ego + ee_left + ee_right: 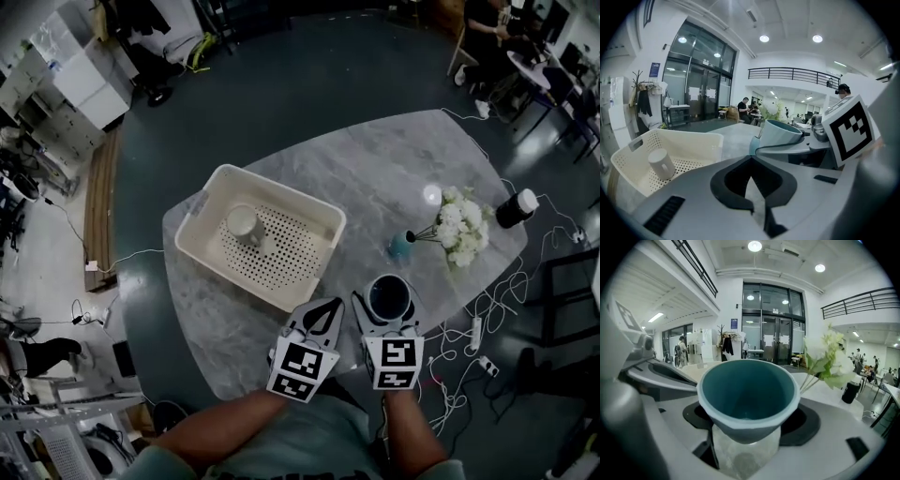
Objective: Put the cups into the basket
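Observation:
A white perforated basket (pixel 281 194) sits on the grey marble table (pixel 394 159), left of centre. One white cup (pixel 244 223) lies inside it, near its left end. My right gripper (pixel 386 314) is shut on a blue cup (pixel 387 298), held upright over the table's near edge, right of the basket. In the right gripper view the blue cup (pixel 747 394) fills the space between the jaws, with nothing inside it. My left gripper (pixel 325 309) is shut and holds nothing, just off the basket's near right corner. The left gripper view shows the basket (pixel 693 140), the white cup (pixel 661 164) and the blue cup (pixel 780 132).
A small teal vase (pixel 401 246) with white flowers (pixel 461 225) stands right of the basket. A black cylinder with a white top (pixel 516 208) sits at the table's right edge. Cables and a power strip (pixel 473 333) trail on the floor to the right. People sit at the back right.

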`<action>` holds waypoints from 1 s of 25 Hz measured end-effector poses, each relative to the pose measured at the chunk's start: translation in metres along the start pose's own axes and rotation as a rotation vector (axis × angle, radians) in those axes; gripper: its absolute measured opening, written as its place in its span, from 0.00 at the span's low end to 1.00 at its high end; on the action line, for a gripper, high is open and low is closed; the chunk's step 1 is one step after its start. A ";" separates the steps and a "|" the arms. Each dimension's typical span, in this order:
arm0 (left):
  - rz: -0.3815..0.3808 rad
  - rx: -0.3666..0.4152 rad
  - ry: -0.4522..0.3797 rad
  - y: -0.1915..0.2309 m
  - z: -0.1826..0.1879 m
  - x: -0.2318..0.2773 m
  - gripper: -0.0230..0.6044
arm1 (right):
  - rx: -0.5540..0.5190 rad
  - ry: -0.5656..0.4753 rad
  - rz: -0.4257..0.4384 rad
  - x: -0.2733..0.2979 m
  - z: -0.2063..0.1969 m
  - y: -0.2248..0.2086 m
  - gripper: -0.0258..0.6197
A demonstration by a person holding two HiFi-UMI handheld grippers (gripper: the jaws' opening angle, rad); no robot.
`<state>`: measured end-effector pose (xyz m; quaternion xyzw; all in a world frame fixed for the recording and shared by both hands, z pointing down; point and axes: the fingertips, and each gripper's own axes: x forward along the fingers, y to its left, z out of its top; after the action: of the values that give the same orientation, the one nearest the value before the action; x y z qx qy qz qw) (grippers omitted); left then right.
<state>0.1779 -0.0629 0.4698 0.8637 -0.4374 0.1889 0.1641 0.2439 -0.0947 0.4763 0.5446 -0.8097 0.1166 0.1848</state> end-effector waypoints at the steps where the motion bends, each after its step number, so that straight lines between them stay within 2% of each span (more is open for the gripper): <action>1: 0.011 -0.007 -0.008 0.006 0.004 -0.006 0.05 | -0.001 -0.012 0.011 -0.001 0.010 0.007 0.65; 7: 0.111 -0.045 -0.047 0.054 0.020 -0.039 0.05 | -0.036 -0.055 0.091 0.007 0.062 0.053 0.65; 15: 0.245 -0.081 -0.073 0.123 0.027 -0.079 0.05 | -0.078 -0.054 0.185 0.043 0.097 0.114 0.65; 19: 0.290 -0.098 -0.070 0.150 0.025 -0.091 0.05 | -0.076 -0.037 0.205 0.070 0.106 0.136 0.65; 25: 0.328 -0.124 -0.057 0.187 0.021 -0.099 0.05 | -0.065 0.019 0.190 0.114 0.103 0.152 0.65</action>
<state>-0.0255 -0.1090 0.4274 0.7741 -0.5878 0.1609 0.1717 0.0474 -0.1728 0.4334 0.4579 -0.8593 0.1126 0.1982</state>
